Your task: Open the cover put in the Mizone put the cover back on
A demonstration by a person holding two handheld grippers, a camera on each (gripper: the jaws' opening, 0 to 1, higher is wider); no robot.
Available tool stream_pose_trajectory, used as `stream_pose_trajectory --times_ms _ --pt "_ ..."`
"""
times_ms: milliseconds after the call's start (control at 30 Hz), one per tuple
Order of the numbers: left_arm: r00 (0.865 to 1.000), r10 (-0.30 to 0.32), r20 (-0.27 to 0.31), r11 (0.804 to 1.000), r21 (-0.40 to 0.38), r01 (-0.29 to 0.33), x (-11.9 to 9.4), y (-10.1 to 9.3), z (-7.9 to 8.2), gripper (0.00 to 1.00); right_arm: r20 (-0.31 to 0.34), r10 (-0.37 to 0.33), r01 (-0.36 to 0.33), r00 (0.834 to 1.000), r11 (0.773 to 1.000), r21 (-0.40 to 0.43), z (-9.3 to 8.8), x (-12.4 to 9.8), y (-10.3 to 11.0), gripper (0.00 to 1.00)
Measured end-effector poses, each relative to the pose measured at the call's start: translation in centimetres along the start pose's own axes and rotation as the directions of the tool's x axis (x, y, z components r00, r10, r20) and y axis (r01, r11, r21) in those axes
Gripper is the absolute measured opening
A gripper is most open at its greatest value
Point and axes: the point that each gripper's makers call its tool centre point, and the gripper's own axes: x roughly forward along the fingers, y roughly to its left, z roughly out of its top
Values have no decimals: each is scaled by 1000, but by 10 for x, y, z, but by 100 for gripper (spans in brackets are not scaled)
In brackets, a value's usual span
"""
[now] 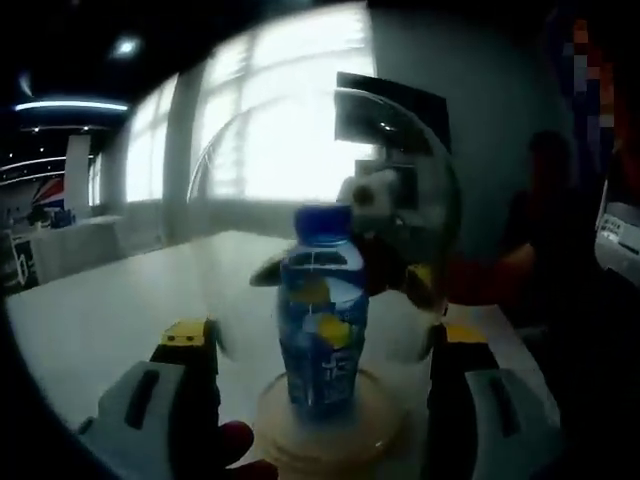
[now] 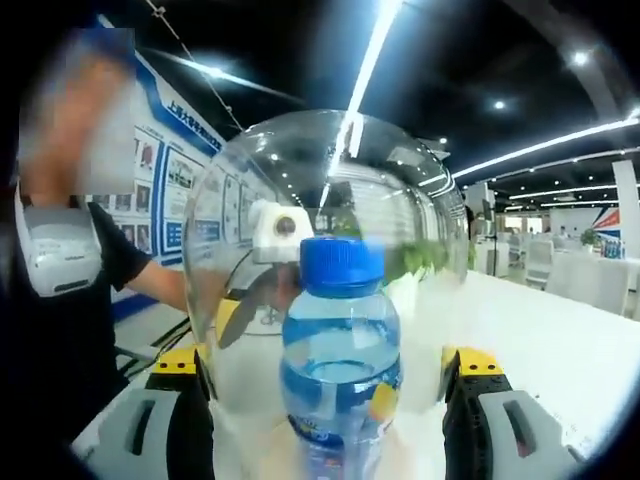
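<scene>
Tabletop (image 1: 110, 320): Mizone (image 1: 322, 310) under (seemingly seated) cover (image 1: 330, 210)

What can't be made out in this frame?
- Left gripper view: dome cover against bright window; its rim's contact with the base is unclear.
- Right gripper view: Mizone bottle bottom cut off by the lower edge.
- Both views: other hand-held gripper blurred through the dome.

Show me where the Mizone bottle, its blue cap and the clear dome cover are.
Mizone bottle (image 1: 322, 340): left gripper view, on its label.
blue cap (image 2: 341, 264): right gripper view, cap's side wall.
clear dome cover (image 2: 300, 150): right gripper view, upper curved wall.
</scene>
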Motion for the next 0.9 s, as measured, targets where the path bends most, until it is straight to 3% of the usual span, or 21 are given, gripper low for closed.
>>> stream_pose_trajectory --times_ms 233,500,900 --pt "1000 -9 26 1000 6 9 4 -2 3 72 32 -11 10 999 1000 14 -4 -4 -2 90" --pt "999 -10 31 1000 6 10 1 -2 1 72 17 -9 9 1000 1000 11 -5 -3 -1 90" --pt "999 -7 50 1000 -13 7 -1 -1 -1 73 76 -23 21 997 1000 20 -3 -6 -1 90"
